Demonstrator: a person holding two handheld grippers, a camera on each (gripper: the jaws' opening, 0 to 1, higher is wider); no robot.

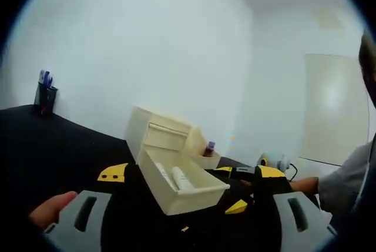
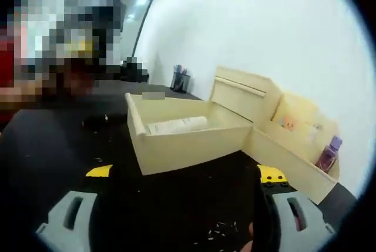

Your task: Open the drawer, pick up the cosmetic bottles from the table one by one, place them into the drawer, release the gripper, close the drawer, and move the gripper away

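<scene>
A cream drawer unit (image 1: 161, 131) stands on the black table (image 1: 53, 146). Its drawer (image 1: 182, 196) is pulled out, and two white cosmetic bottles (image 1: 173, 177) lie inside it. My left gripper (image 1: 191, 172) is open, with the drawer's front corner ahead between its wide-set jaws and nothing held. In the right gripper view the same drawer (image 2: 188, 143) shows side-on with a white bottle (image 2: 176, 126) lying in it. My right gripper (image 2: 185, 173) is open just in front of the drawer wall. A small purple-capped bottle (image 2: 328, 153) stands in the side tray (image 1: 205, 159).
A pen holder (image 1: 44, 96) stands at the far left of the table, by the white wall. A person's sleeve (image 1: 343, 184) is at the right, and a fingertip (image 1: 53, 208) shows beside my left jaw. Small light specks (image 2: 220, 225) lie on the table.
</scene>
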